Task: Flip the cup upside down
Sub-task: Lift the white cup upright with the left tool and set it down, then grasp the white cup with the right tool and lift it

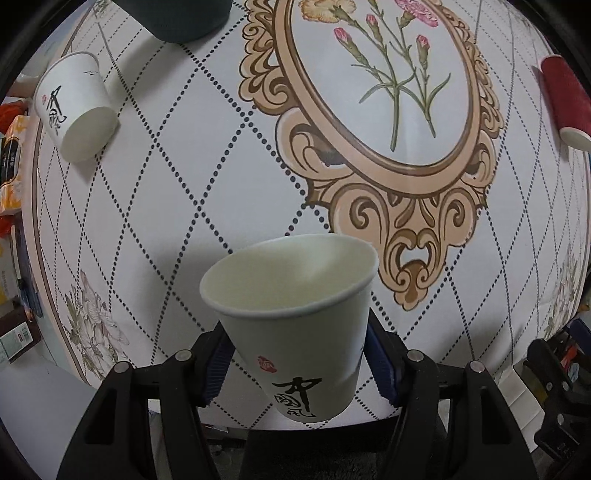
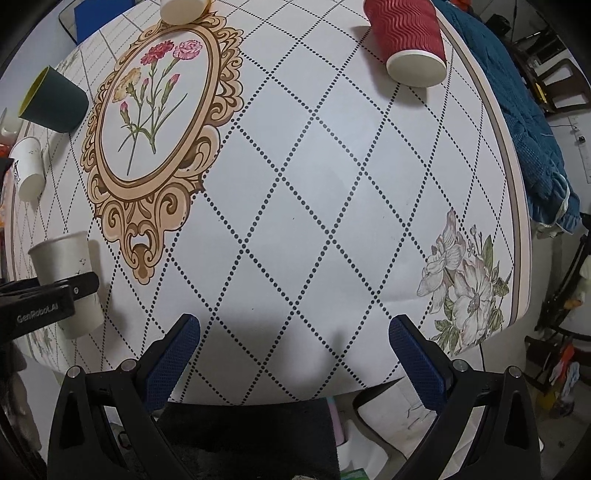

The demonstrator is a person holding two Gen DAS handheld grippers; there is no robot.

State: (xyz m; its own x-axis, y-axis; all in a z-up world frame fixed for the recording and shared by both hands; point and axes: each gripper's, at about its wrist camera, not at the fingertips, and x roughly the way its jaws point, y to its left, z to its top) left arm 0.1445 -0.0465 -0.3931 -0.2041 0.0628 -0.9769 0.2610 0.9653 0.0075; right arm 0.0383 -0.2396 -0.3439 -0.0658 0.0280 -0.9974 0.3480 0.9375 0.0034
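My left gripper (image 1: 299, 360) is shut on a white paper cup (image 1: 295, 325) with black calligraphy. The cup stands mouth up between the blue pads, above the near edge of the table. The same cup (image 2: 68, 284) shows at the far left of the right wrist view, held by the left gripper's black arm. My right gripper (image 2: 293, 356) is open and empty over the table's near edge, to the right of the cup.
The round table (image 2: 332, 184) has a patterned cloth. A second white cup (image 1: 75, 107) stands bottom up at the far left. A red ribbed cup (image 2: 410, 40) stands bottom up at the back right. A dark green cup (image 2: 53, 99) and a tan cup (image 2: 183, 9) stand further back.
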